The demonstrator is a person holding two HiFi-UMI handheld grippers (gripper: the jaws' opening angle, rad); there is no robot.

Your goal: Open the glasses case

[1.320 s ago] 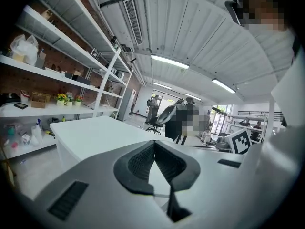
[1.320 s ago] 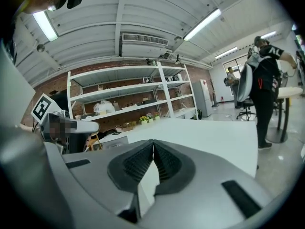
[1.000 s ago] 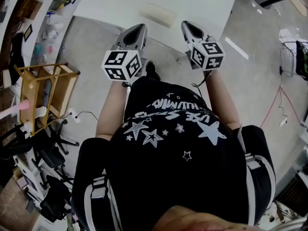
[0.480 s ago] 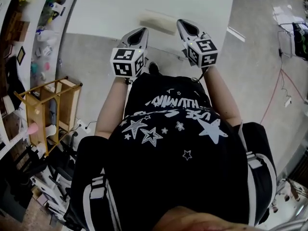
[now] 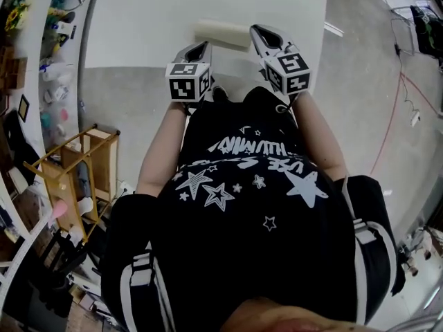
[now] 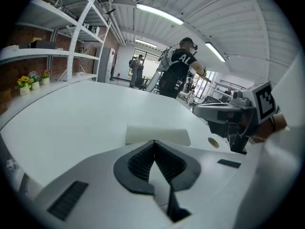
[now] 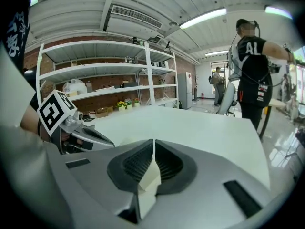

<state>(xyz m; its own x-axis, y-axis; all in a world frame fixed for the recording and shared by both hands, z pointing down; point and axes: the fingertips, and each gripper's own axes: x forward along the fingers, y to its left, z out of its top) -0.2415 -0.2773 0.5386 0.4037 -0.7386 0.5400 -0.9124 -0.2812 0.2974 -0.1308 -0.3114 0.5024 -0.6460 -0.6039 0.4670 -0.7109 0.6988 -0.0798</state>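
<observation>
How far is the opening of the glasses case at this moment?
Done: nothing yet; the glasses case lies closed on the white table. In hand: the left gripper and the right gripper, both shut and empty, are close to its near side. Left: hold it and lift its lid.

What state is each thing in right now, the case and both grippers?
Glasses case: closed, lying flat on the table.
Left gripper: jaws shut, nothing held, pointing at the case from just short of it.
Right gripper: jaws shut, nothing held, at the case's right end; can't tell if it touches.
</observation>
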